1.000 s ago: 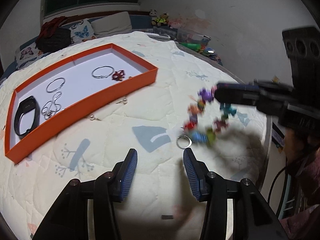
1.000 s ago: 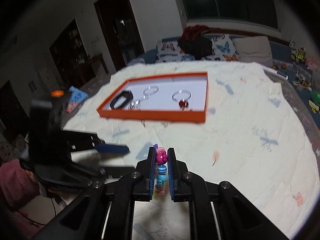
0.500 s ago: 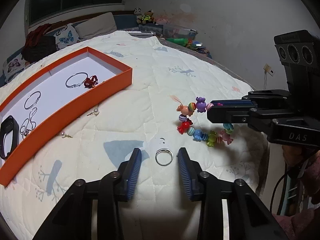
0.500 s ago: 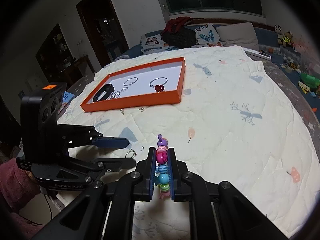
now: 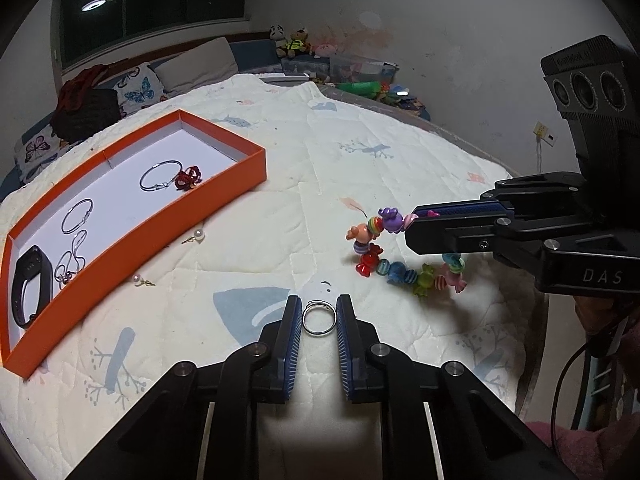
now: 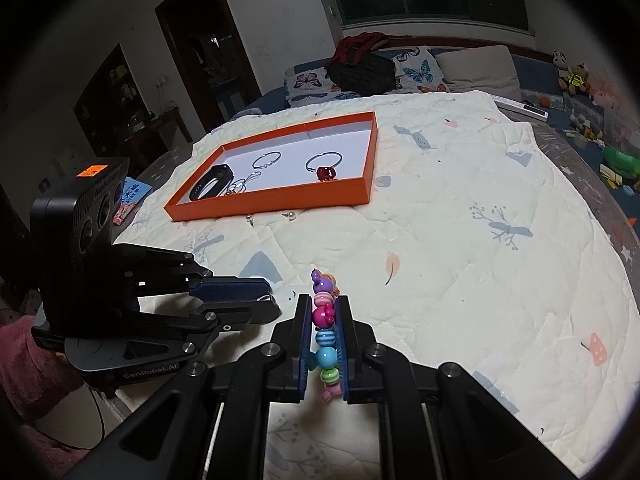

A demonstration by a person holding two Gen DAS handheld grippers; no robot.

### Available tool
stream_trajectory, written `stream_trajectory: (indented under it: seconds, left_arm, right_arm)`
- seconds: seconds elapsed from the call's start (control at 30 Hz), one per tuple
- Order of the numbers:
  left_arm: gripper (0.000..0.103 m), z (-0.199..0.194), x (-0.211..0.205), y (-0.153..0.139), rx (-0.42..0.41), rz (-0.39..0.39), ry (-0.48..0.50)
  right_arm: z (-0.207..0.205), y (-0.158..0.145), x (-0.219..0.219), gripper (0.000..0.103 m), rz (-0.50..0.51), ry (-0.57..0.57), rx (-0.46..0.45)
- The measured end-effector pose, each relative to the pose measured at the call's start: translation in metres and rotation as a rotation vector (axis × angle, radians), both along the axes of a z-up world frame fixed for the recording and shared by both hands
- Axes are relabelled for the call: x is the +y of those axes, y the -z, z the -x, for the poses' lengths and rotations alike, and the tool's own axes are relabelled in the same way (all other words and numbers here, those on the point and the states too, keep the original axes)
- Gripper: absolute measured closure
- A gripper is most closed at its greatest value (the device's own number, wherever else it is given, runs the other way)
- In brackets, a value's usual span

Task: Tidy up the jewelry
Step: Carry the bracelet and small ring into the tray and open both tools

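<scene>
A small silver ring [image 5: 319, 317] lies on the quilt between the blue pads of my left gripper [image 5: 319, 312]. Its jaws are closing, and the pads touch the ring's two sides. My right gripper [image 6: 323, 304] is shut on a bracelet of colourful candy-like beads [image 6: 324, 356]. In the left wrist view that bracelet [image 5: 400, 272] hangs from the right gripper [image 5: 412, 228] with its lower loop on the quilt. The orange tray [image 5: 160, 236] at the left holds a black band [image 5: 30, 284], silver bangles and a red charm bracelet [image 5: 188, 176].
Two pearl earrings [image 5: 198, 235] [image 5: 138, 280] lie on the quilt just in front of the tray's near wall [image 6: 280, 200]. Pillows and a dark bag sit at the bed's head. Toys and clutter line the far side, and the bed's edge lies close behind both grippers.
My left gripper has moved up to the ring and narrowed from wide open to closed around it. The bead bracelet has stopped swinging and hangs still.
</scene>
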State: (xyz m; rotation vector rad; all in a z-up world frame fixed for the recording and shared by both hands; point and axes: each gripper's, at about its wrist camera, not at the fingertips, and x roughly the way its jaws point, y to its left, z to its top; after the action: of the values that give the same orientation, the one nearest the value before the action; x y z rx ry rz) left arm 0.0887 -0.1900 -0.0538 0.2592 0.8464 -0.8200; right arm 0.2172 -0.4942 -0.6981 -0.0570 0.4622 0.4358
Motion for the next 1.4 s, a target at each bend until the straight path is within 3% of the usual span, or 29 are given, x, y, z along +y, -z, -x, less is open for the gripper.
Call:
stream_trajectory:
  seconds: [0.27, 0.6, 0.77, 0.93, 1.4]
  left_arm:
    - [0.085, -0.020, 0.035, -0.035, -0.043, 0.051, -0.129]
    - [0.085, -0.103, 0.086, -0.074, -0.099, 0.040, -0.309]
    - [0.085, -0.141, 0.087, -0.060, -0.058, 0.012, -0.335]
    - [0.085, -0.167, 0.085, -0.032, 0.007, -0.011, -0.356]
    - [0.084, -0.184, 0.079, -0.002, 0.058, -0.032, -0.368]
  right_arm:
    - [-0.003, -0.037, 0.016, 0.090, 0.009, -0.062, -0.075]
    - [-0.049, -0.094, 0.048, 0.089, 0.001, -0.126, -0.167]
    - [-0.088, -0.095, 0.059, 0.089, -0.002, -0.120, -0.123]
    - [-0.117, -0.075, 0.063, 0.089, 0.007, -0.103, -0.044]
    - [-0.143, -0.053, 0.059, 0.089, 0.084, -0.016, 0.003]
